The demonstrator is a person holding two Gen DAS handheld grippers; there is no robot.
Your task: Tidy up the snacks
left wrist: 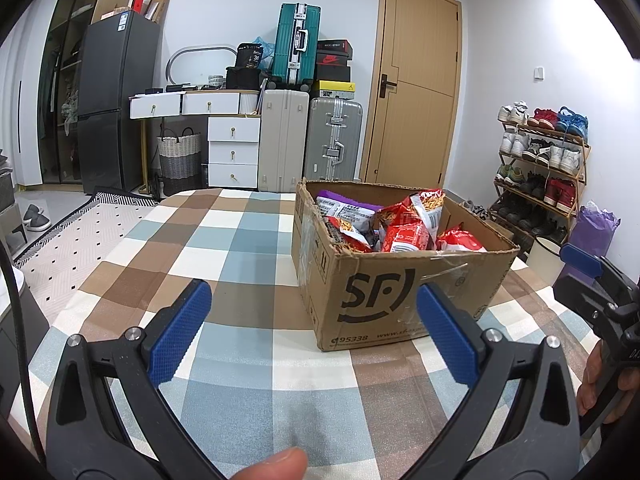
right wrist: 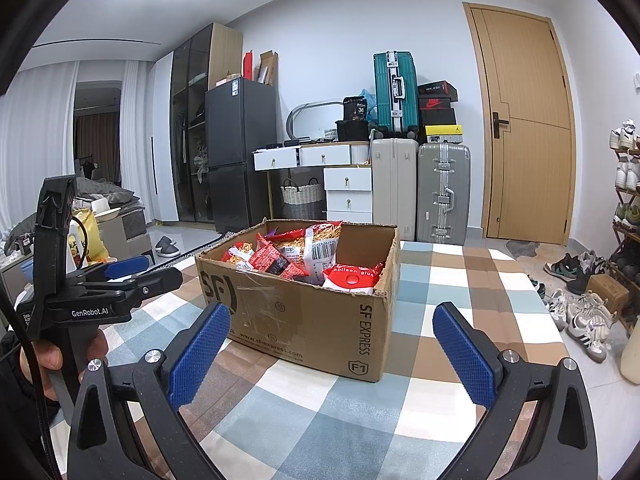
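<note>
Left gripper spread wide above the checked tablecloth, nothing between its blue pads; right gripper likewise wide apart and empty. Cardboard box marked SF on the cloth at about one o'clock from the left claw, at twelve o'clock from the right. Inside, red snack bags heaped together, one purple-and-white packet at the far left corner. Beyond at twelve o'clock, suitcases against the wall

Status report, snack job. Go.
Left gripper open, empty. Right gripper open, empty. Snack packets all in cardboard box on checkered tablecloth. Nothing between grippers and box.
</note>
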